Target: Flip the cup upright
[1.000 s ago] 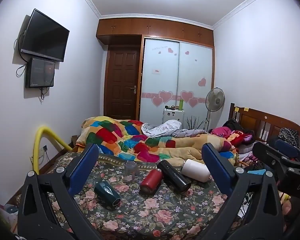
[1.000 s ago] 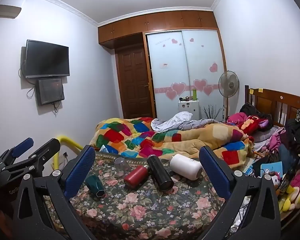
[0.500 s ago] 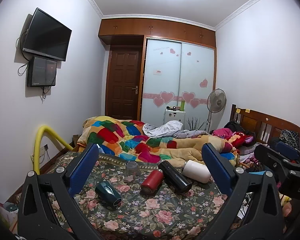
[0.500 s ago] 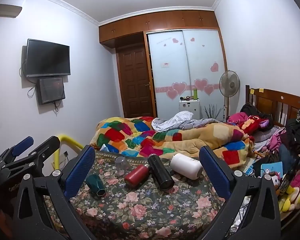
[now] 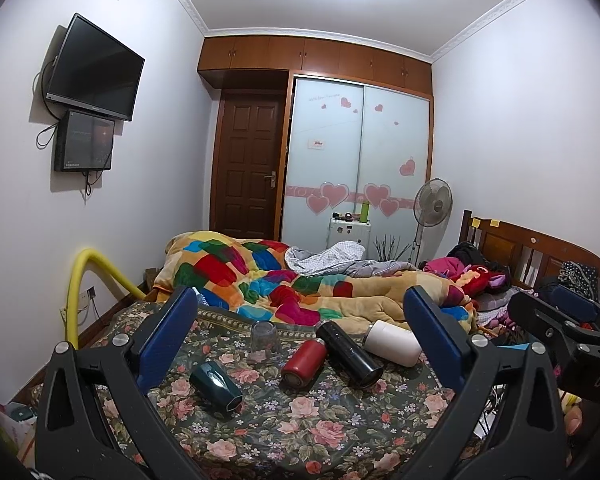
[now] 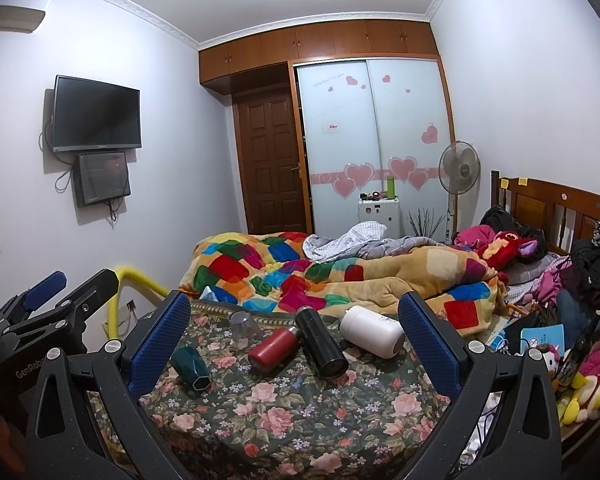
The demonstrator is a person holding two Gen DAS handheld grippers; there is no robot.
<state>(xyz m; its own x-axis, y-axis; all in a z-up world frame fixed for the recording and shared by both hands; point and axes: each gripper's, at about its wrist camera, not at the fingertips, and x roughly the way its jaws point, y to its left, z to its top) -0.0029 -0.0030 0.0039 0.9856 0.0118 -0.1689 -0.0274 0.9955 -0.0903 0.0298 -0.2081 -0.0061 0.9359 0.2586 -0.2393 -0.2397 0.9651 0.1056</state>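
Several cups lie on the floral bedspread (image 5: pixel 300 424). A dark green cup (image 5: pixel 216 386) (image 6: pixel 191 368), a red bottle (image 5: pixel 303 363) (image 6: pixel 273 350), a black flask (image 5: pixel 349 354) (image 6: pixel 321 342) and a white cup (image 5: pixel 393 343) (image 6: pixel 372 331) lie on their sides. A clear glass (image 5: pixel 264 338) (image 6: pixel 244 327) stands mouth down. My left gripper (image 5: pixel 300 340) is open and empty, held back from the cups. My right gripper (image 6: pixel 294 340) is open and empty too, and it shows at the right edge of the left wrist view (image 5: pixel 559 320).
A rumpled patchwork quilt (image 5: pixel 284 280) lies just behind the cups. A yellow tube (image 5: pixel 80 280) arcs at the left of the bed. Clothes and toys (image 6: pixel 571 320) crowd the right side by the wooden headboard (image 6: pixel 547 204).
Both views have shifted slightly; the cups sit a little lower and nearer in frame. No cup has moved and both grippers stay open.
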